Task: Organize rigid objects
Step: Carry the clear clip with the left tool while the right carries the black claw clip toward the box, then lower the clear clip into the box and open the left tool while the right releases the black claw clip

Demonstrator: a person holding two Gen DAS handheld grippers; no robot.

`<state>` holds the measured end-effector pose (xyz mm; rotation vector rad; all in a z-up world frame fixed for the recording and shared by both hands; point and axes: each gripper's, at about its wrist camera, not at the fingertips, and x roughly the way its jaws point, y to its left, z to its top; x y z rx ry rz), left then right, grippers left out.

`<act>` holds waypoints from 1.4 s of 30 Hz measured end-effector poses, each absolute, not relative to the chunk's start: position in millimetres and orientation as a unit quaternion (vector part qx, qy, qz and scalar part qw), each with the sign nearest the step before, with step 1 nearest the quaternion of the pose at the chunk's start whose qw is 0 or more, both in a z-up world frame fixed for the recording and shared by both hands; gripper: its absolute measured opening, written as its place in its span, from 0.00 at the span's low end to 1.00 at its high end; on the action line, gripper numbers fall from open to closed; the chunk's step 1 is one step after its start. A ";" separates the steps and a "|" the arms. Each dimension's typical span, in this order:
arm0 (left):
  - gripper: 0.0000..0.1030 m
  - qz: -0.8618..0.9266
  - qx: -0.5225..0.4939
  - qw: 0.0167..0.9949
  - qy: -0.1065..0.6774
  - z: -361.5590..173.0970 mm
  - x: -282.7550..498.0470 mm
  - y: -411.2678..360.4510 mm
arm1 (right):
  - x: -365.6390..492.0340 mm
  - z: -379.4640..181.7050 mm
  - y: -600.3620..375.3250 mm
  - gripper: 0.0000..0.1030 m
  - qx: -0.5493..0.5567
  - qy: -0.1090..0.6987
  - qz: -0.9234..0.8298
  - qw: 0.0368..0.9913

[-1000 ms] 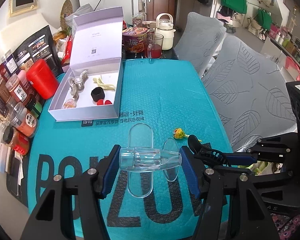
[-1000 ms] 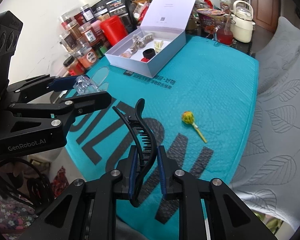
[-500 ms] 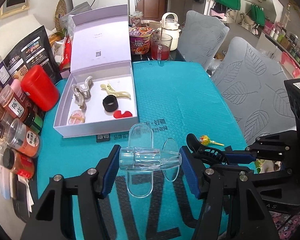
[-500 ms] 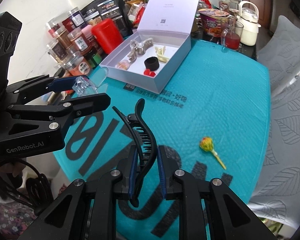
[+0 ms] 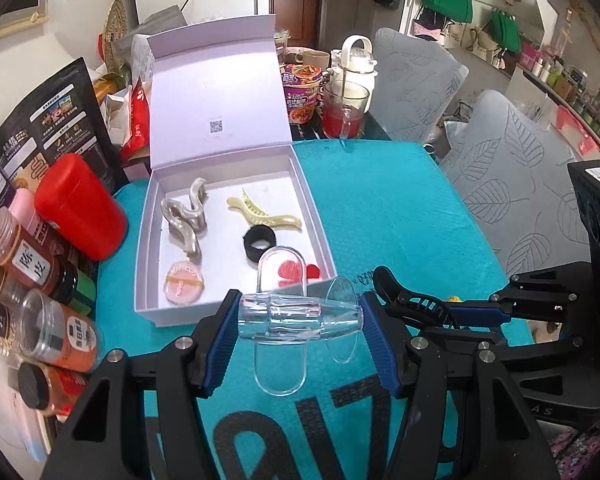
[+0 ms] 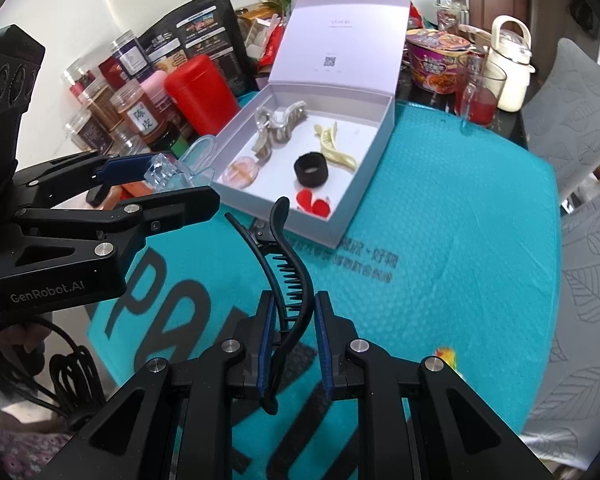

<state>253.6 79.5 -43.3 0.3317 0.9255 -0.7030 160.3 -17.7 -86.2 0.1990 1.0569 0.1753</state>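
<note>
My left gripper (image 5: 298, 322) is shut on a clear plastic clip (image 5: 296, 316) and holds it just in front of the open white box (image 5: 236, 312). My right gripper (image 6: 290, 320) is shut on a black hair claw clip (image 6: 288, 264), held above the teal mat (image 6: 440, 248) near the box's near corner (image 6: 340, 236). The box holds a silver claw clip (image 5: 186, 220), a cream clip (image 5: 260, 216), a black hair tie (image 5: 259, 242), a pink round item (image 5: 183, 283) and red pieces (image 5: 292, 272). A yellow lollipop (image 6: 444, 356) lies on the mat.
Spice jars (image 5: 40, 272) and a red canister (image 5: 80, 208) crowd the table's left side. A noodle cup (image 5: 302, 92), a glass of red drink (image 5: 344, 112) and a white kettle (image 5: 356, 60) stand behind the box. Grey chairs (image 5: 520, 160) stand to the right.
Both grippers have moved forward toward the white box, each keeping its clip. The lollipop now lies behind them, to the right.
</note>
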 end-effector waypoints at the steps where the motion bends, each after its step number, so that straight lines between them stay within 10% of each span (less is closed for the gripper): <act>1: 0.57 -0.331 0.157 0.823 0.434 -43.6 257.9 80.4 | 165.4 -86.0 -16.4 0.19 0.094 0.502 0.082 0.856; 42: 0.57 -0.329 0.151 0.821 0.442 -116.8 440.1 65.8 | 356.4 -143.9 -25.6 0.19 0.090 0.519 0.048 0.849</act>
